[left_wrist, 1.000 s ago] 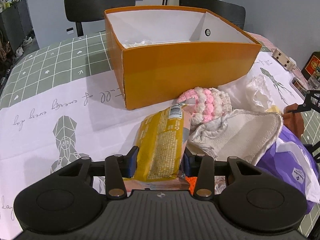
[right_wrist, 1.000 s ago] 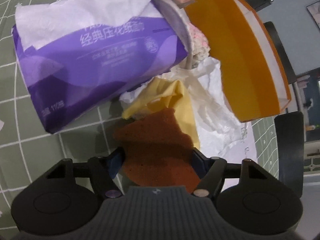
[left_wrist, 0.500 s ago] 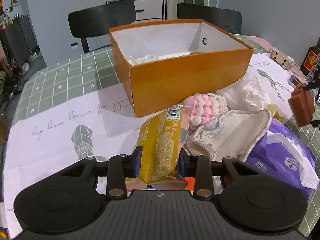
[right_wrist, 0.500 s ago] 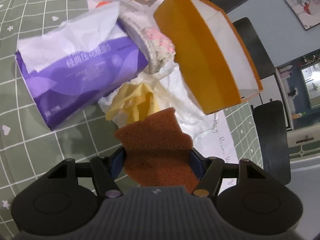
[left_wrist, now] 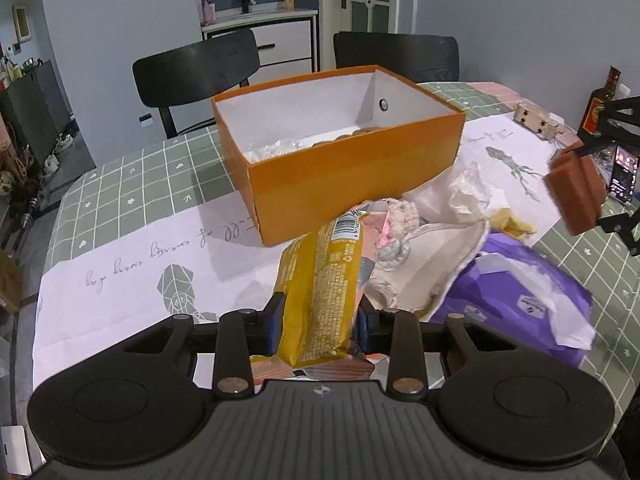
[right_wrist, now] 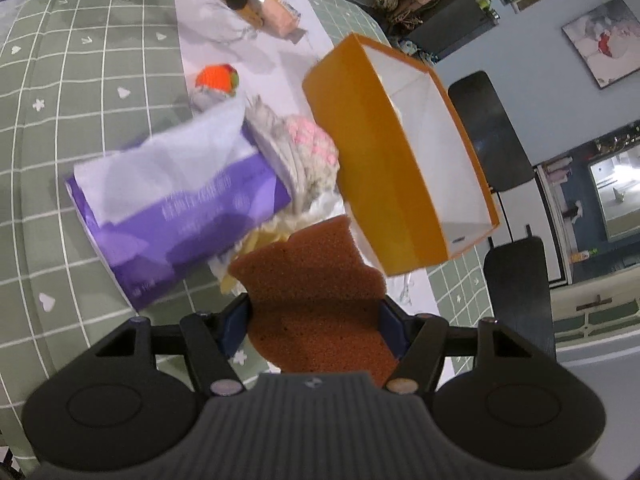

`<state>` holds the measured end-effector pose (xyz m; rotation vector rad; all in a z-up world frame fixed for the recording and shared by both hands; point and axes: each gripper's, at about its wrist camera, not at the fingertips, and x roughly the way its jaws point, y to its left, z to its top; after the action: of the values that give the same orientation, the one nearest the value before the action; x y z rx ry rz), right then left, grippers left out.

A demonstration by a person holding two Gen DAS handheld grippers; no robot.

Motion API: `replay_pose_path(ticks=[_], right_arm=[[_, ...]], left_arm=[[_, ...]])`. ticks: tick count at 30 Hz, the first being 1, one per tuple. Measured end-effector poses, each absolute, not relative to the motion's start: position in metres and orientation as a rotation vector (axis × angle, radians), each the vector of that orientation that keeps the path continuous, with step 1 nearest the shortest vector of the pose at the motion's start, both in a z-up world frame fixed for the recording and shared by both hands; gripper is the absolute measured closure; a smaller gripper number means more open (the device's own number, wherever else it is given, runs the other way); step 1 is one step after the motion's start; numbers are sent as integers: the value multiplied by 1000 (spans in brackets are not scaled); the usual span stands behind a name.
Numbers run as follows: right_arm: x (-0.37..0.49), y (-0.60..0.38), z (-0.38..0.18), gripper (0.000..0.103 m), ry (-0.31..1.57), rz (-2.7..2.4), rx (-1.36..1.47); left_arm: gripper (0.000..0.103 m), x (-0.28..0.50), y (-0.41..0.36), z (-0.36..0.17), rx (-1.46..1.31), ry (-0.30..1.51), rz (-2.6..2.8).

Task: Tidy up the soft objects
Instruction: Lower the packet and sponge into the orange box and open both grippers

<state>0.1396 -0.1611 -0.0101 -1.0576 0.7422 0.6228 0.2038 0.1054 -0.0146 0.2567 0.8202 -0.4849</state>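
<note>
My left gripper (left_wrist: pixel 318 322) is shut on a yellow snack packet (left_wrist: pixel 320 292) and holds it above the table, in front of the open orange box (left_wrist: pixel 352 176). My right gripper (right_wrist: pixel 314 318) is shut on a brown sponge (right_wrist: pixel 316 300), held in the air to the right of the box (right_wrist: pixel 384 184); the sponge also shows in the left wrist view (left_wrist: pixel 574 196). On the table lie a purple tissue pack (left_wrist: pixel 516 296), a cream cloth (left_wrist: pixel 424 264), a pink-white knitted ball (right_wrist: pixel 312 140) and a yellow cloth (left_wrist: pixel 514 222).
An orange knitted ball (right_wrist: pixel 216 78) lies on the tablecloth (right_wrist: pixel 60 72). Crumpled white plastic (left_wrist: pixel 464 190) lies by the box. Two black chairs (left_wrist: pixel 200 76) stand behind the table. A bottle (left_wrist: pixel 598 106) and a wooden block (left_wrist: pixel 536 120) stand at the far right.
Both grippers have risen and pulled back from the pile, each carrying its object. The sponge is higher above the table; the packet is lifted clear of the cloths.
</note>
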Motion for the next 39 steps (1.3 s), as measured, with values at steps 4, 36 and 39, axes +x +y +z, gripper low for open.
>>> replay_pose_path(ticks=[4, 36, 39], right_arm=[[144, -148, -6, 37, 726, 633, -1078], [369, -123, 21, 37, 644, 535, -995], [390, -119, 6, 37, 655, 535, -1016]], left_arm=[[64, 198, 99, -3, 262, 793, -503], [64, 401, -13, 23, 356, 760, -520], [64, 419, -17, 7, 380, 782, -515]])
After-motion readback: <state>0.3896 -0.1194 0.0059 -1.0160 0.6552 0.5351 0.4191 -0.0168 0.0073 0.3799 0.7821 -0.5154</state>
